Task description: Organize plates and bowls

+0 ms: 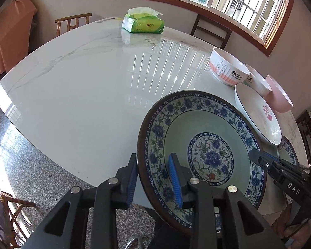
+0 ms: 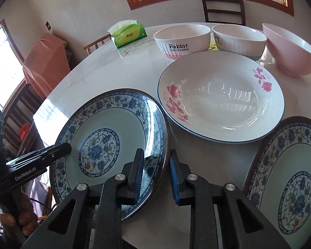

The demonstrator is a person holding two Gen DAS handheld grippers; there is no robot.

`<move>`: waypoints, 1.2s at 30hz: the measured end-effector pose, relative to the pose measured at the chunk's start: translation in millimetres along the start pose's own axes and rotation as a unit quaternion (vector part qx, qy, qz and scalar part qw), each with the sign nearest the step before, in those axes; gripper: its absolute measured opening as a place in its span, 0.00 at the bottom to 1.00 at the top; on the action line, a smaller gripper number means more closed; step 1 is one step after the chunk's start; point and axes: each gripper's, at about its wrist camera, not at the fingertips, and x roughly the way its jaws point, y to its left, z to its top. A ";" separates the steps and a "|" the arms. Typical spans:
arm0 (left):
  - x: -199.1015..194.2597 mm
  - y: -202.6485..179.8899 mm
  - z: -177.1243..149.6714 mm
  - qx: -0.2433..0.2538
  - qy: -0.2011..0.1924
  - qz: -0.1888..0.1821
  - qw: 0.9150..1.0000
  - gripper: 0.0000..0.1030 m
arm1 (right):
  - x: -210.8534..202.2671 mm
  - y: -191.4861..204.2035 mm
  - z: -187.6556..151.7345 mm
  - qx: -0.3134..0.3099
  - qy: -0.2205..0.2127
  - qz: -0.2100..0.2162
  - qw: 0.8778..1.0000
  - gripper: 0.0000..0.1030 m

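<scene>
I have both sets of fingers on the near blue-patterned plate (image 2: 105, 145), which juts over the edge of the surface (image 1: 83, 95). My left gripper (image 1: 154, 178) straddles its left rim, fingers narrowed on it, one pad under and one on top; my right gripper (image 2: 155, 176) straddles the right rim the same way. A second blue-patterned plate (image 2: 288, 186) lies just to the right, and the rose plate (image 2: 221, 97) sits behind, both unstacked. Further back the rabbit bowl (image 2: 182, 41), the ribbed bowl (image 2: 240, 39) and the pink bowl (image 2: 290, 49) stand in a row, not nested. I judge the sorting has barely begun.
</scene>
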 end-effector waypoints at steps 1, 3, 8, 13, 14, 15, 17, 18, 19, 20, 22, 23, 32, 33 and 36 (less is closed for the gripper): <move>0.2 1.6 1.2 -0.002 -0.001 0.002 1.000 0.29 | 1.0 2.7 1.5 -0.003 -0.001 -0.001 1.000 0.22; 0.5 7.6 3.9 -0.010 -0.003 0.006 1.000 0.29 | 2.2 7.5 3.4 -0.007 -0.002 0.003 1.000 0.22; -2.8 23.5 14.8 -0.024 -0.017 0.020 0.999 0.29 | 11.9 25.5 15.8 -0.025 -0.006 0.008 1.000 0.22; -3.6 41.1 28.7 -0.037 -0.028 0.034 0.998 0.29 | 25.6 40.8 32.2 -0.034 -0.008 0.017 0.999 0.22; -2.8 44.6 30.8 -0.040 -0.029 0.036 0.998 0.29 | 28.4 43.6 34.9 -0.036 -0.007 0.018 0.999 0.22; -1.7 47.7 32.8 -0.043 -0.029 0.038 0.998 0.29 | 31.4 46.0 37.0 -0.038 -0.006 0.019 0.999 0.22; 0.8 53.2 35.3 -0.047 -0.028 0.040 0.998 0.29 | 36.2 48.7 39.1 -0.039 -0.003 0.020 0.999 0.22; 2.3 55.1 36.0 -0.048 -0.027 0.040 0.998 0.29 | 38.2 49.0 39.7 -0.038 -0.002 0.020 0.999 0.22; 3.6 56.5 36.3 -0.049 -0.026 0.040 0.998 0.29 | 39.6 49.2 39.6 -0.037 -0.001 0.020 0.999 0.22; 4.7 57.8 36.3 -0.049 -0.025 0.039 0.998 0.29 | 41.3 48.9 40.1 -0.036 0.000 0.019 0.999 0.22; 7.1 58.1 35.4 -0.049 -0.023 0.041 0.998 0.29 | 44.3 48.8 39.8 -0.034 0.004 0.018 0.999 0.22; 9.4 57.8 36.0 -0.049 -0.023 0.041 0.998 0.29 | 46.0 48.0 39.9 -0.032 0.007 0.018 0.999 0.22; 8.3 53.2 32.7 -0.037 -0.054 0.069 0.995 0.35 | 38.4 48.6 42.8 -0.030 -0.016 0.015 0.999 0.48; 7.0 51.3 31.7 -0.032 -0.058 0.085 0.994 0.38 | 33.1 48.4 42.6 -0.031 -0.029 0.021 0.999 0.53; -3.6 46.5 26.4 -0.019 -0.078 0.131 0.988 0.43 | 5.4 50.7 36.8 -0.047 -0.081 0.005 0.996 0.62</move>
